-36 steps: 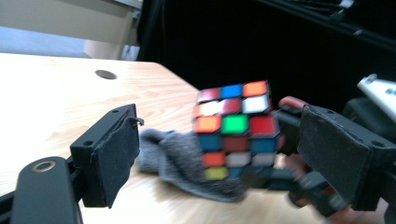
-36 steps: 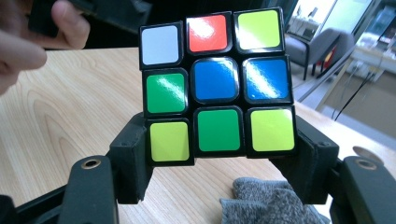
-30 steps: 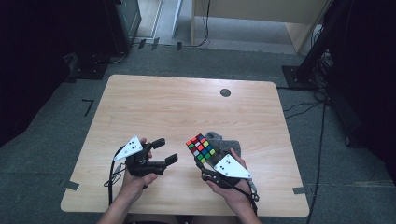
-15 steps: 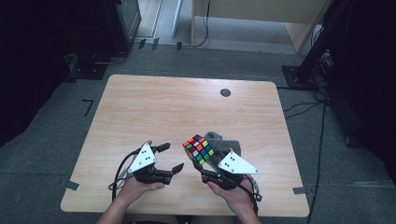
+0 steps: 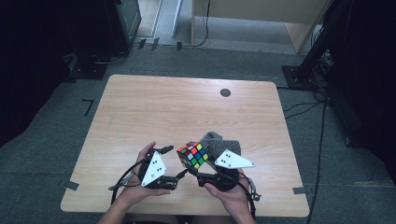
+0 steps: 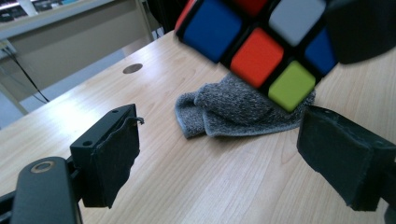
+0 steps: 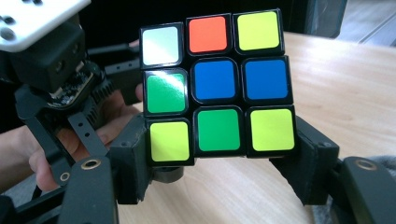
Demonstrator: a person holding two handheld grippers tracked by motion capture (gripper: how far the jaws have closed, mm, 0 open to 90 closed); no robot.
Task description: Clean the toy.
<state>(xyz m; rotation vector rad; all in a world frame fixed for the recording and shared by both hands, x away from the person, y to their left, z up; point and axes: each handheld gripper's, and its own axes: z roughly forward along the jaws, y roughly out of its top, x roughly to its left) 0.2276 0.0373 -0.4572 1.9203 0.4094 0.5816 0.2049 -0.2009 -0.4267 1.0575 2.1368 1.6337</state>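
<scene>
With the right gripper (image 5: 194,173) clamping the cube (image 5: 192,154) low, the empty, parted left gripper (image 5: 176,164) fingers could knock it loose.

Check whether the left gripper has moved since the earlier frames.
Yes. The left gripper has shifted right along the table's near edge, toward the cube held in the right gripper.

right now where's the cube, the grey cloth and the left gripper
cube (image 7: 217,88), right gripper view, centre blue sticker of the facing side
grey cloth (image 6: 229,109), left gripper view, middle of the crumpled fabric
left gripper (image 5: 176,162), high view, gap between its jaw tips
</scene>
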